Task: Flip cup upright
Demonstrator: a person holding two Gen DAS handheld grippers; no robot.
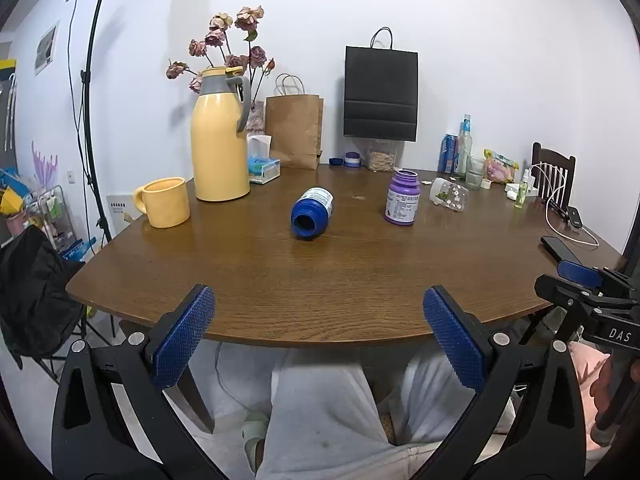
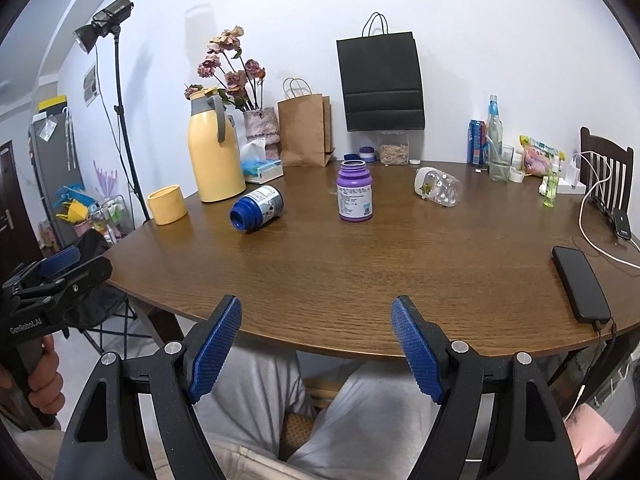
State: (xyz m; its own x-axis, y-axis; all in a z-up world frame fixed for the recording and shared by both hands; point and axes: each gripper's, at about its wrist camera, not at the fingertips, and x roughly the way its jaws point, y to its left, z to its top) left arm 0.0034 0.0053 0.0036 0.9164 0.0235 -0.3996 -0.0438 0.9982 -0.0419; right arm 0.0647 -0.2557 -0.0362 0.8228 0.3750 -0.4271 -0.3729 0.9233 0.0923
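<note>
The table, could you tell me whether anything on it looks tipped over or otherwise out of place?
Two things lie on their sides. The blue bottle rests mid-table, its open mouth facing the near edge, no cap on it. Farther back, a clear bottle is also toppled. The purple bottle and yellow mug stand upright. I see nothing spilled.

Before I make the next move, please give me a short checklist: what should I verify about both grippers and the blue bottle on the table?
1. Left gripper jaws open and empty: ok.
2. Right gripper jaws open and empty: ok.
3. Blue bottle upright: not ok, it lies on its side.
4. Bottle empty inside: cannot tell; the uncapped mouth looks dark.
5. Room around the bottle: ok, purple bottle and yellow jug stand apart from it.
6. Grippers at the bottle: not ok, both hover at the near edge of the table.
</note>
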